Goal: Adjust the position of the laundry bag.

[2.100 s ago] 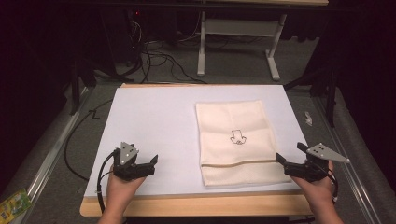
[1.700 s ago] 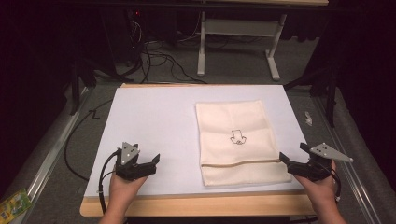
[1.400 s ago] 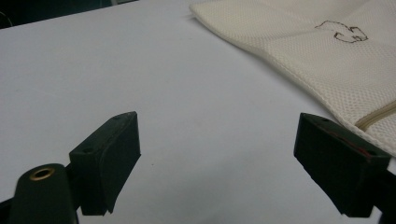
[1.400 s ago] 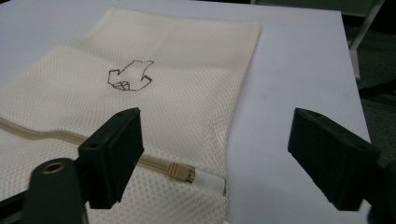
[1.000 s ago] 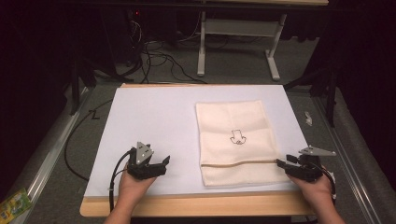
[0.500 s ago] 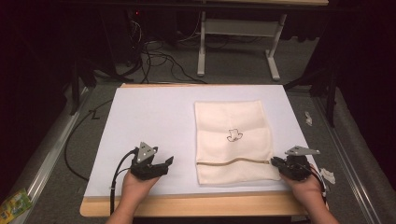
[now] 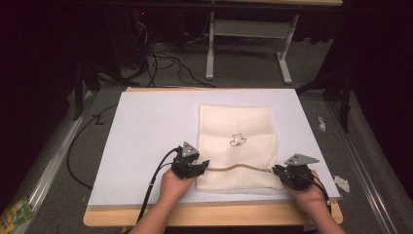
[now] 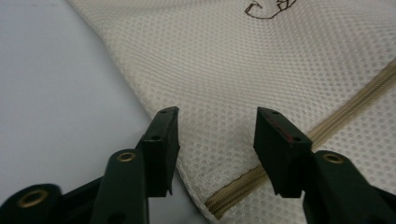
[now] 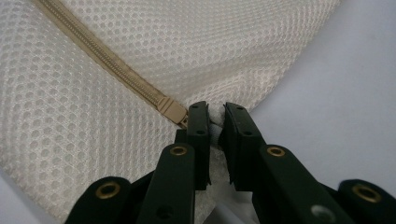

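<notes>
Left gripper (image 7: 202, 165), jaws apart, straddles the left edge of the mesh bag (image 7: 236, 146) at its zipper (image 7: 241, 168). Right gripper (image 7: 278, 170) is pinched on the bag's right edge by the zipper end. Since 0.5 s ago, left moved inward; zipper line bowed. White sheet (image 7: 146, 136) lies bare left of the bag.

Dark room; grey floor (image 7: 58, 161), cables (image 7: 160, 56), white desk legs (image 7: 287, 63).

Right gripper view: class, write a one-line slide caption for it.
Right tongs shut on the mesh bag edge, beside the zipper's end.
</notes>
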The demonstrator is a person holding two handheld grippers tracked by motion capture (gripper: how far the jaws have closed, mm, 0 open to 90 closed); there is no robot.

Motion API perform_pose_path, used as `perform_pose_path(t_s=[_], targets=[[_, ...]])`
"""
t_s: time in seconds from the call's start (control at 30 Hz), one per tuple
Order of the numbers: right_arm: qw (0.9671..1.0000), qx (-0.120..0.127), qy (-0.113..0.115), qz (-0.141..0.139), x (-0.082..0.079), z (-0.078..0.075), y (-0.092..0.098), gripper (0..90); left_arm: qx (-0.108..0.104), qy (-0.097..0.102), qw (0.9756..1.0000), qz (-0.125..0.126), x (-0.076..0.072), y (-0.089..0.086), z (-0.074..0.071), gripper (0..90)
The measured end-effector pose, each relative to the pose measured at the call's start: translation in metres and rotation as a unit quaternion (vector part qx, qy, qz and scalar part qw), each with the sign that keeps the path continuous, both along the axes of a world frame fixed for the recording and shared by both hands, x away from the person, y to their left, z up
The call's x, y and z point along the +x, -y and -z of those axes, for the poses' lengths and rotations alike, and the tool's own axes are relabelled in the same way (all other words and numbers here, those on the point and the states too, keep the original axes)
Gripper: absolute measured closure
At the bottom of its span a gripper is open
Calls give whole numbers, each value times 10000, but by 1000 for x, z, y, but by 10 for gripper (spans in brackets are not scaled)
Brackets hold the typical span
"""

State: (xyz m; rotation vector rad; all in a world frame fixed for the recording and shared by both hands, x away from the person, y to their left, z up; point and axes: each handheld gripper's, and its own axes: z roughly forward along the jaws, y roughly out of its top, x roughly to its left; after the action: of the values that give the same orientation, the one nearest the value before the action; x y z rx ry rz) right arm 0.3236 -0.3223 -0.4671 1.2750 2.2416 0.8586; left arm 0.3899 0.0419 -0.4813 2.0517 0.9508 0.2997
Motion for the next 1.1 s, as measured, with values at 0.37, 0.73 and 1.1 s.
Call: perform_pose_path(t_s=[0.37,0.73,1.1], targets=[[9999,-137,100,2,0,0,-4,820,371,298,9987,197,-12,2,0,900],[9999,-96,80,-29,3,1,-3,818,611,464,9970,-42,-9,12,1,454],[9998,-159,81,2,3,0,-5,813,289,186,9984,459,-11,8,2,894]])
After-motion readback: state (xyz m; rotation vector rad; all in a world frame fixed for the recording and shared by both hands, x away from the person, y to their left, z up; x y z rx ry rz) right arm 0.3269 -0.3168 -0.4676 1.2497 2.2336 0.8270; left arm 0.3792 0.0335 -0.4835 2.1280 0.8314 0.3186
